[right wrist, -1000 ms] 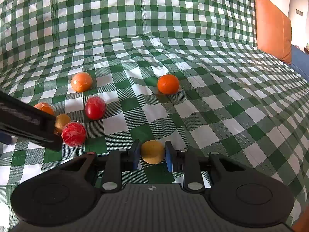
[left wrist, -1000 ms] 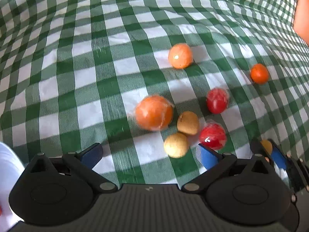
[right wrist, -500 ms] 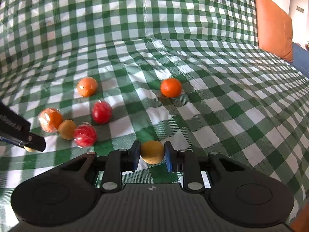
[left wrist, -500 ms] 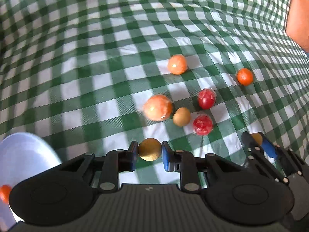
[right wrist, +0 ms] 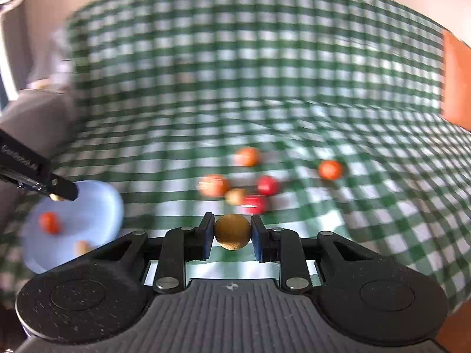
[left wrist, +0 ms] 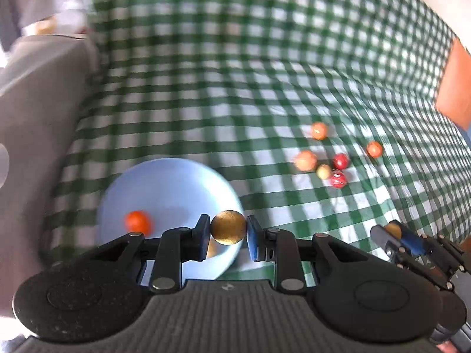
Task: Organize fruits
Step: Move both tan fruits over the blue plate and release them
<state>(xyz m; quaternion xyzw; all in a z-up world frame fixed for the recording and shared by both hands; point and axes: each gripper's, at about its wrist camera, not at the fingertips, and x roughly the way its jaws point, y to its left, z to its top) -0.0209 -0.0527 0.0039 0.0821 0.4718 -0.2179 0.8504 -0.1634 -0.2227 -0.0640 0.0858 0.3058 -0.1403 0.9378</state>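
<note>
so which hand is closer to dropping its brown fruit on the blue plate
Left. The left gripper holds its brown fruit at the blue plate's rim. The right gripper holds its fruit over the checked cloth, off to the plate's side.

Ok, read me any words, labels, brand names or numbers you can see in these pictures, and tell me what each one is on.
White lettering on the side of the black left tool, right wrist view: too blurred to read.
Small round crosshair mark on each tool's grey ribbed body: a symbol, no text.
Nothing readable on the green-and-white checked cloth, the pale blue round plate or the fruits.
</note>
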